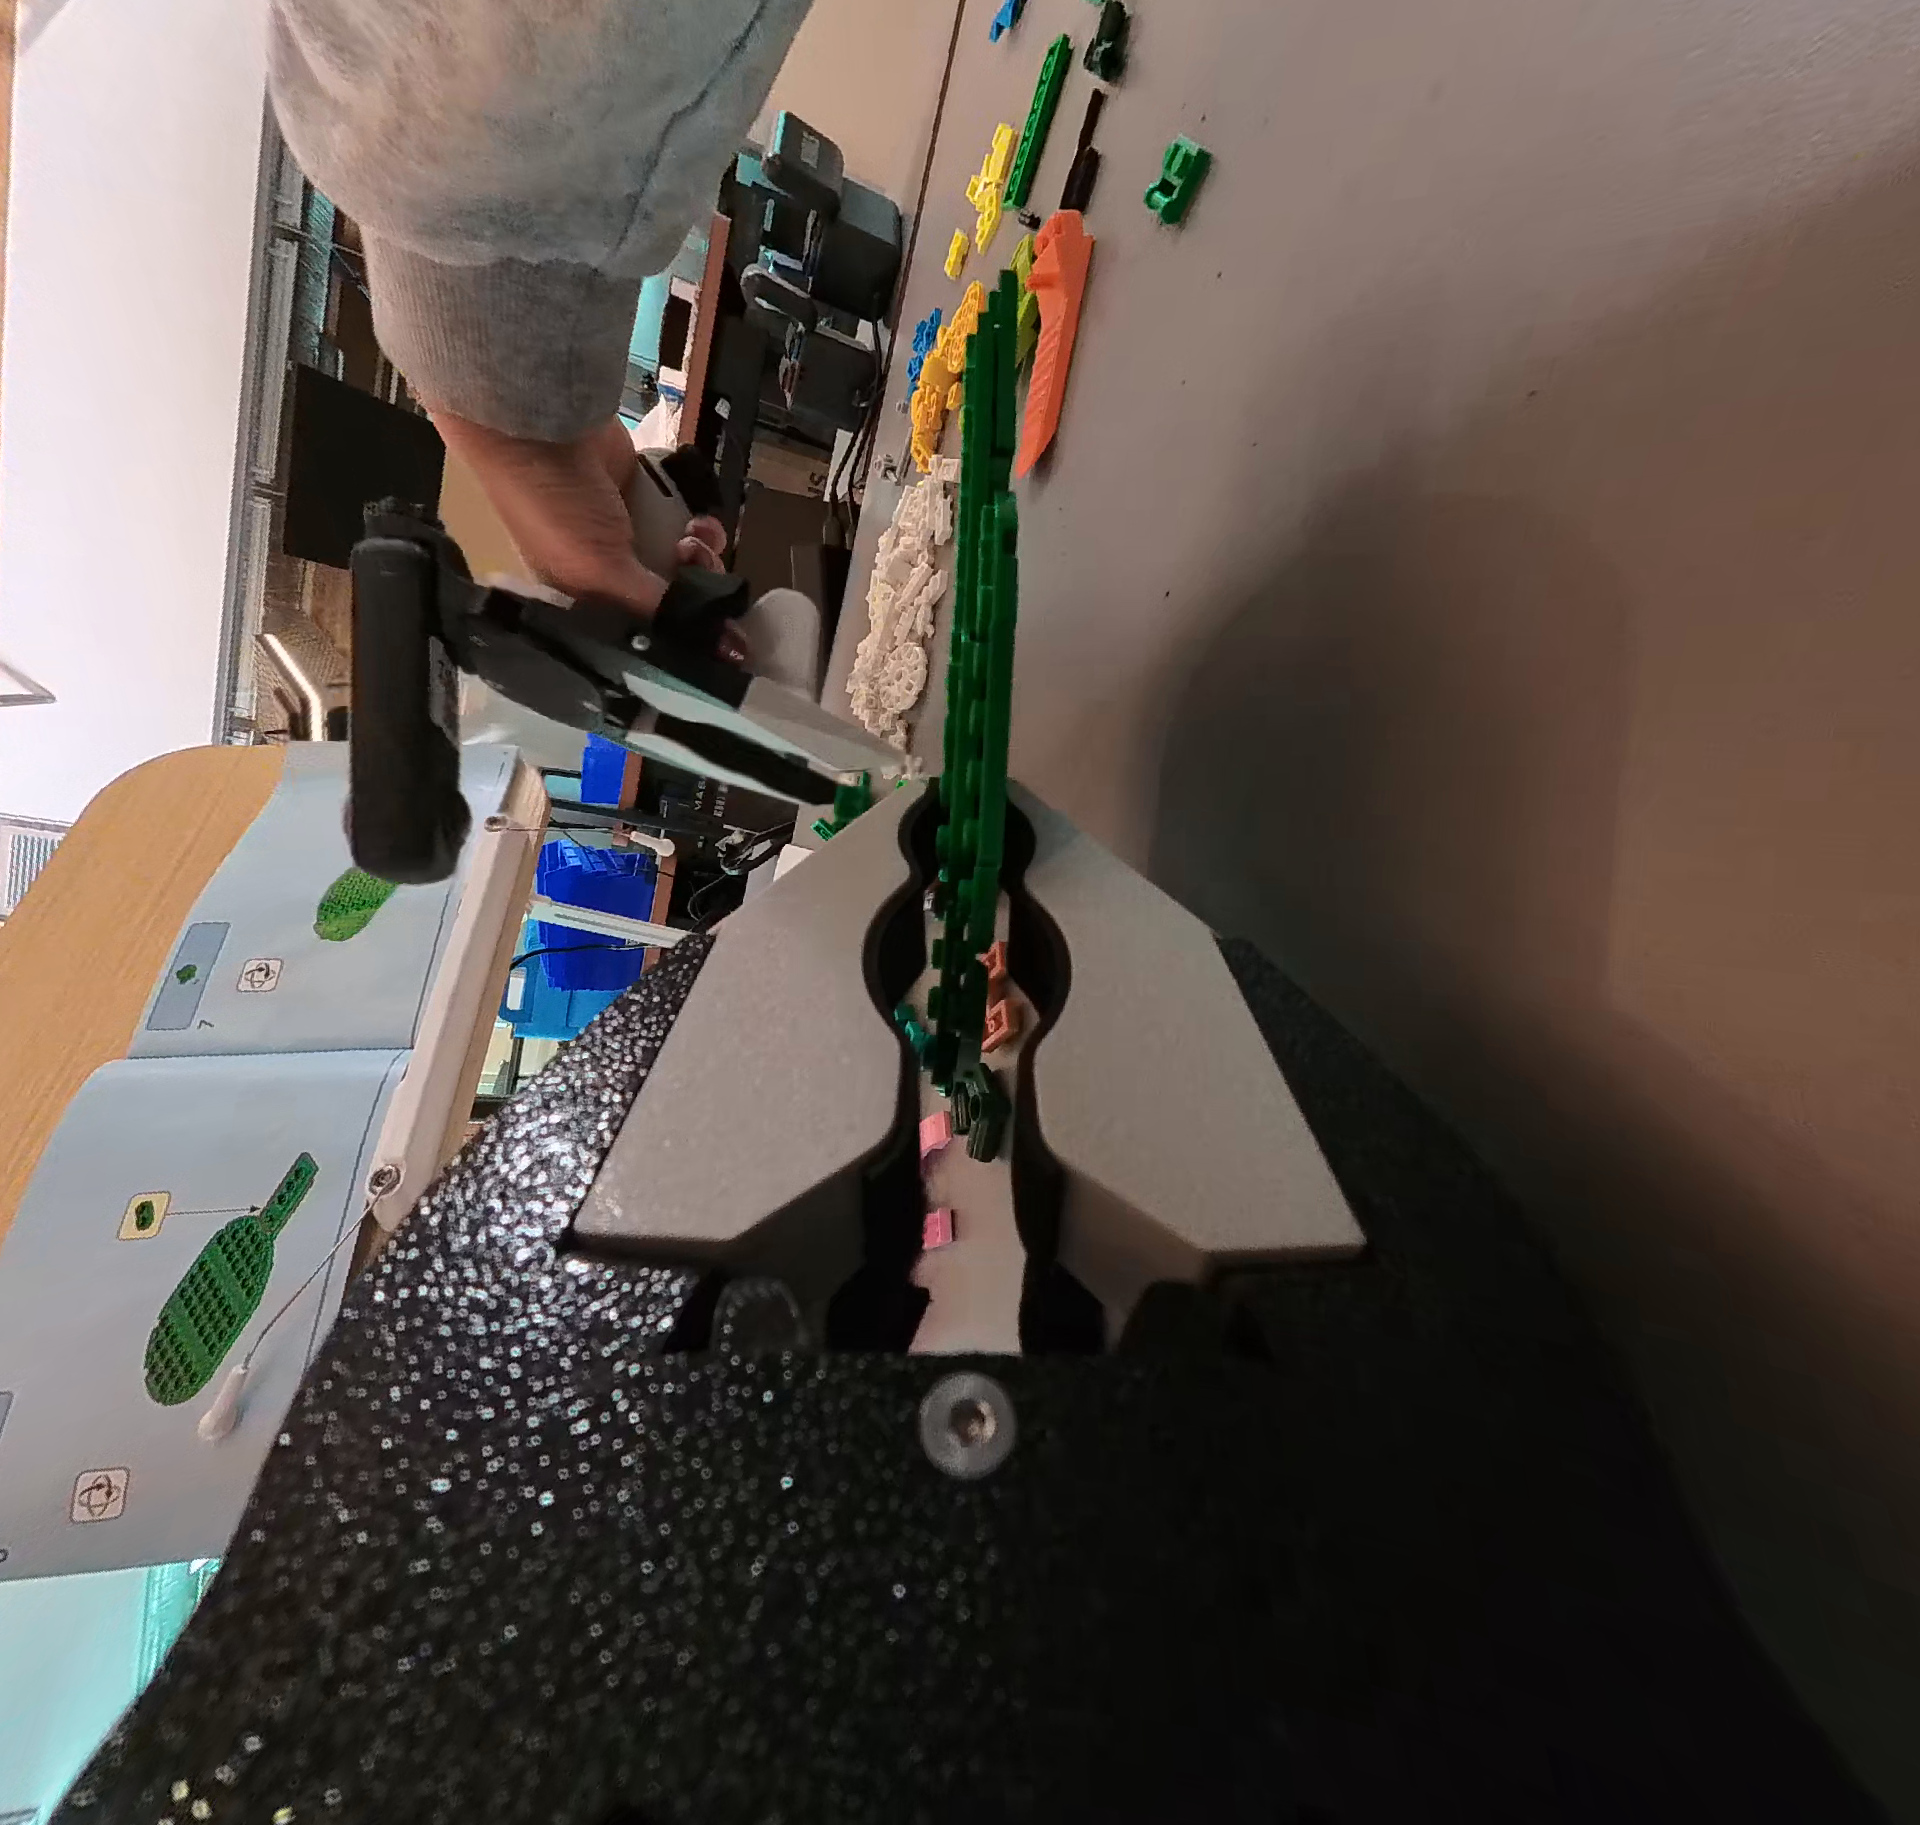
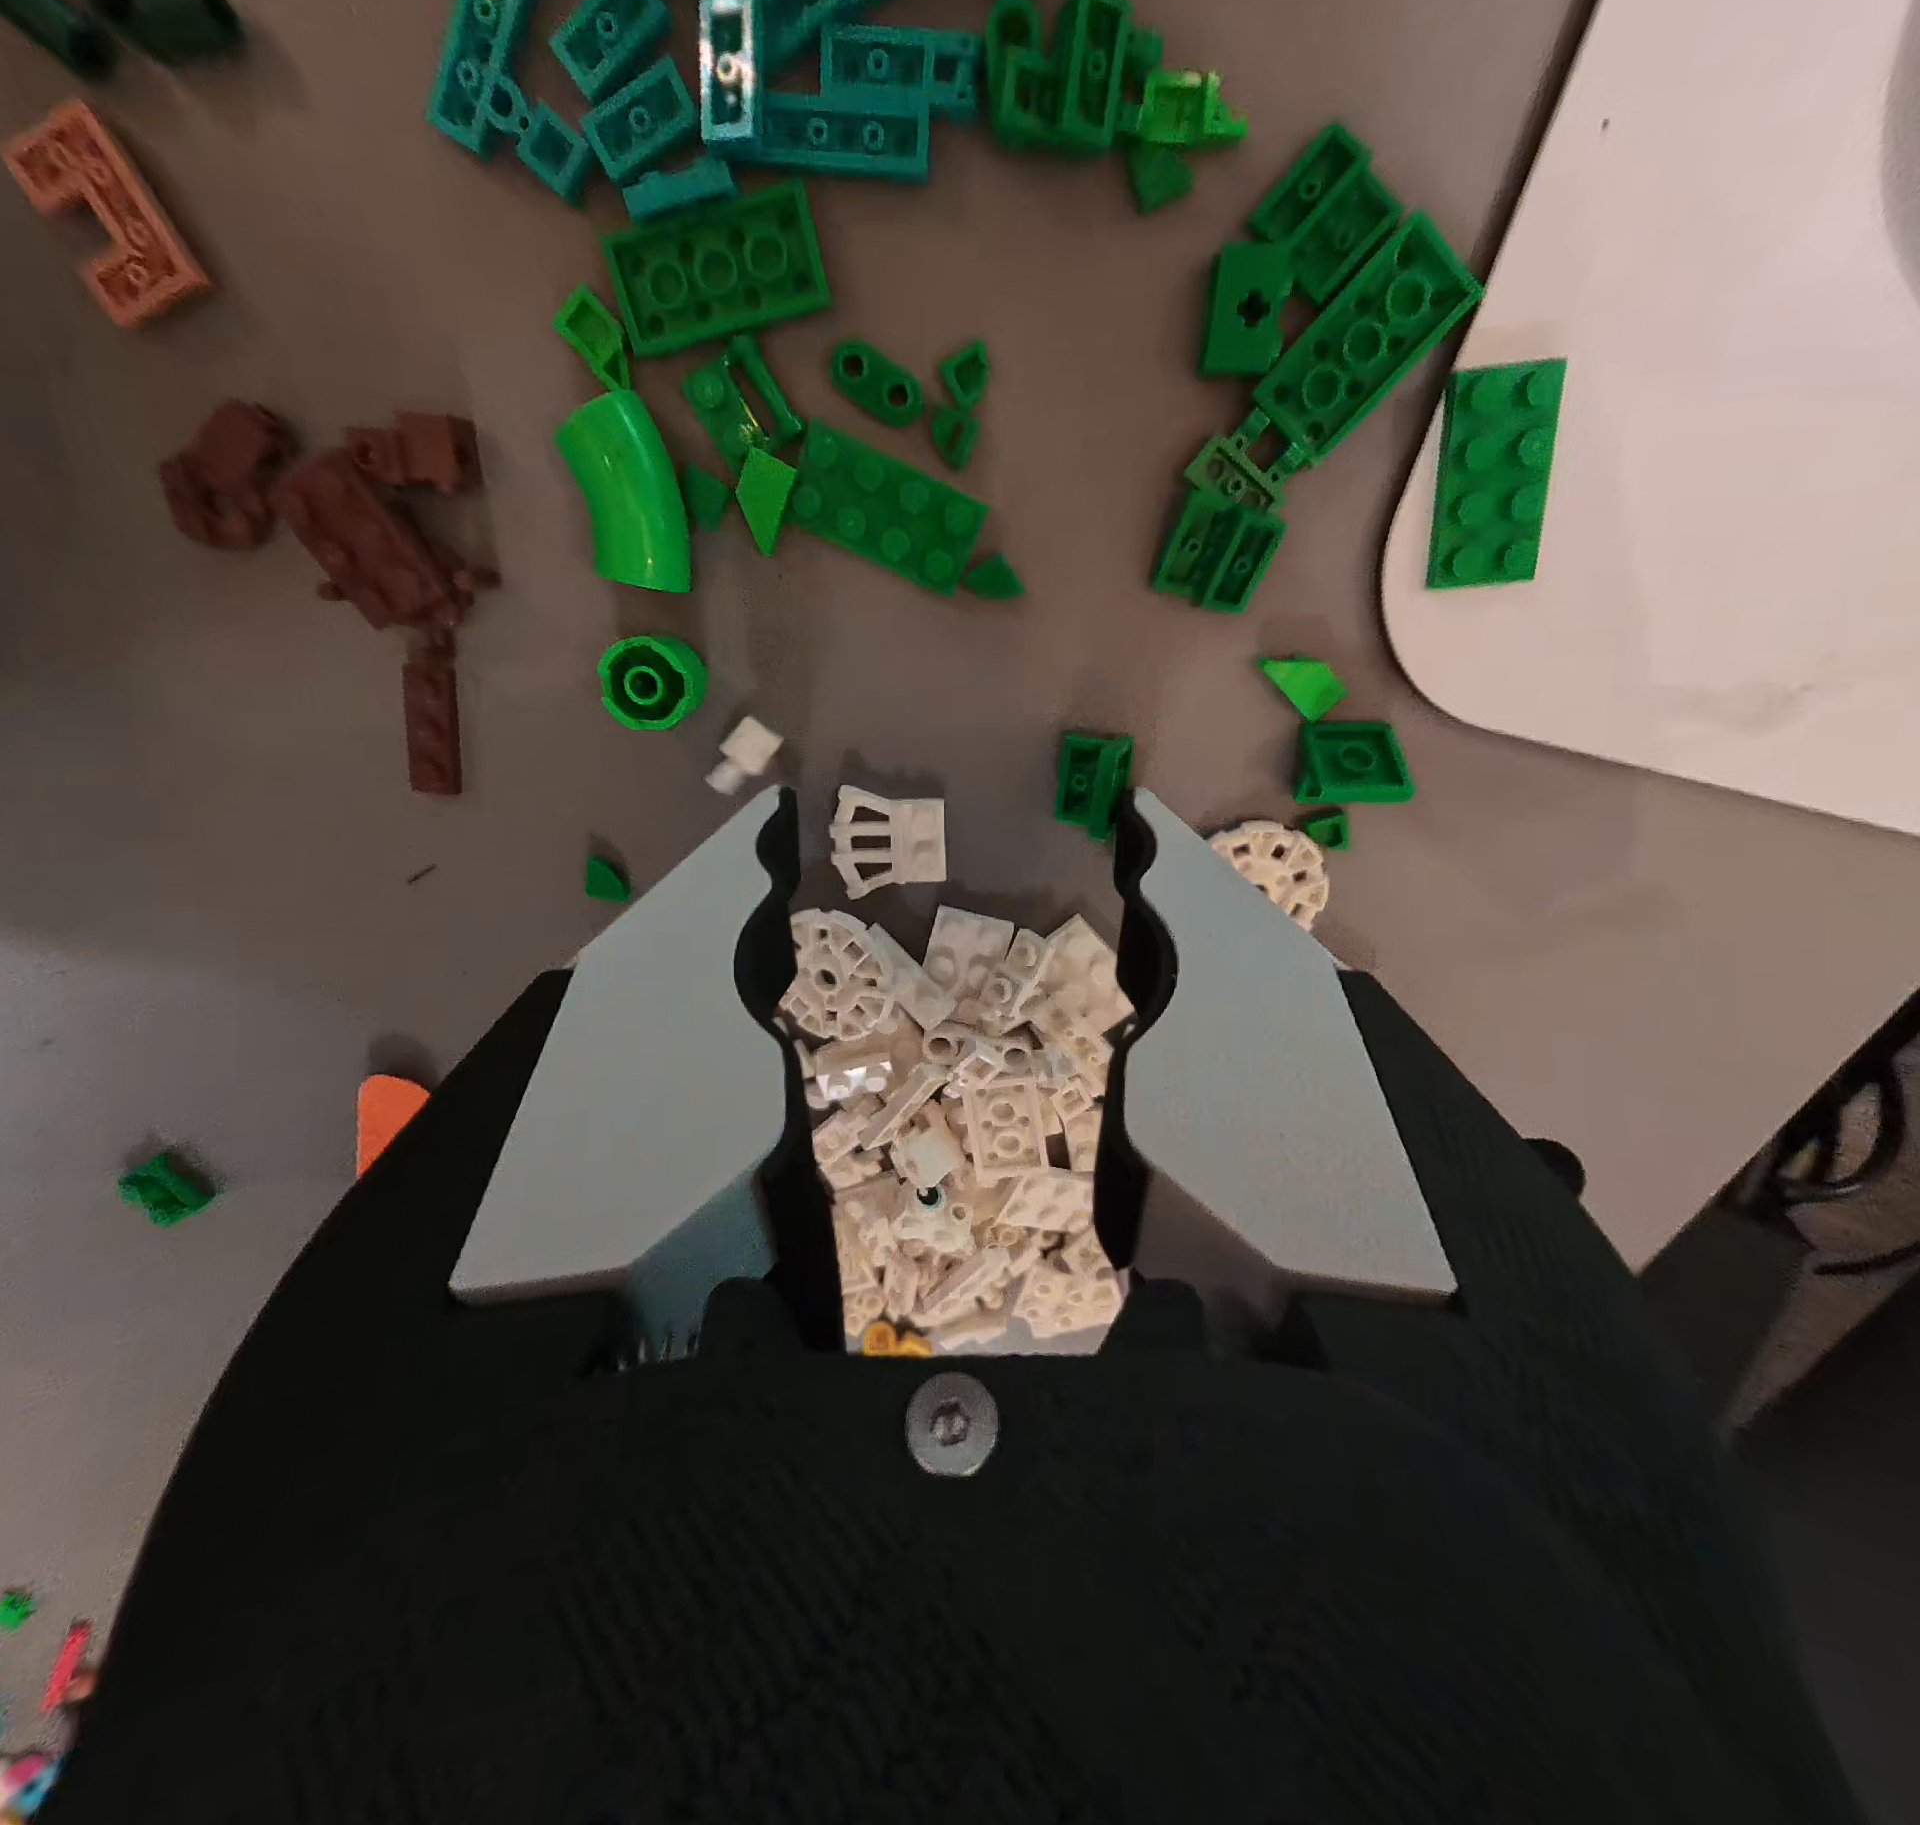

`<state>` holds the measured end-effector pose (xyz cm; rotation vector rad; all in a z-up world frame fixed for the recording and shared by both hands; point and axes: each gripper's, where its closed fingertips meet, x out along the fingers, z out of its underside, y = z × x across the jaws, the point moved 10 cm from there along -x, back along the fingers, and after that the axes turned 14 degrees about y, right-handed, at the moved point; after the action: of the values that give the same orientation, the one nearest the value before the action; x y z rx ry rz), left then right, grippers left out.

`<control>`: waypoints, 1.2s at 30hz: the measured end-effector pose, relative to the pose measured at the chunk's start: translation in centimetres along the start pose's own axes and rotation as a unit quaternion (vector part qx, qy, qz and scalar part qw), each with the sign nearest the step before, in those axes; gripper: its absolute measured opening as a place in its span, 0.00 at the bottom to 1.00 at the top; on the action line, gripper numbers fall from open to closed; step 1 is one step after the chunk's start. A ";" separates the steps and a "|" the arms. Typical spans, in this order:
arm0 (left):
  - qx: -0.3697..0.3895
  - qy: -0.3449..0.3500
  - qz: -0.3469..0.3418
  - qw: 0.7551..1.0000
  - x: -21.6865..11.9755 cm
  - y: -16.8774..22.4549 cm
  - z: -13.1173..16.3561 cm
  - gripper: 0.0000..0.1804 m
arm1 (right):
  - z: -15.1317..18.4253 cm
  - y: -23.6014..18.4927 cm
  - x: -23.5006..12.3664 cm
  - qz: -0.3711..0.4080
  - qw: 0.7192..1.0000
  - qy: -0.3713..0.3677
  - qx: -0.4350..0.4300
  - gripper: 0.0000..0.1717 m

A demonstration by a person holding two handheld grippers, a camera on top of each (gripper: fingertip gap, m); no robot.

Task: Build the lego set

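Your left gripper (image 1: 971, 819) is clamped on a long dark green plate assembly (image 1: 982, 570), held edge-on, its long axis running straight out past the fingertips and well clear of the bench (image 1: 1455, 425). Your right gripper (image 2: 951, 819) is spread wide with nothing in it, hanging over the white pile (image 2: 956, 1100). A white fence piece (image 2: 888, 838) lies loose between its tips, not touched by either one, and a white wheel piece (image 2: 1273, 871) sits just outside the right finger. The bright green bits (image 2: 883, 508) are farther ahead, toward the bench's rounded corner.
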<state>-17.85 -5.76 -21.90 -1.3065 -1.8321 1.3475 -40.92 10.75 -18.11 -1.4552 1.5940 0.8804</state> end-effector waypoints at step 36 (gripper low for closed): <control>0.004 0.002 0.004 1.000 0.1 0.0 0.0 0.03 | 1.3 4.5 -2.5 -0.043 0.909 0.240 0.339 0.09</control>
<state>-17.87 -5.71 -21.88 -1.3119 -1.8201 1.3541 -45.20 13.50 -16.57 -1.2506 1.9042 -0.1301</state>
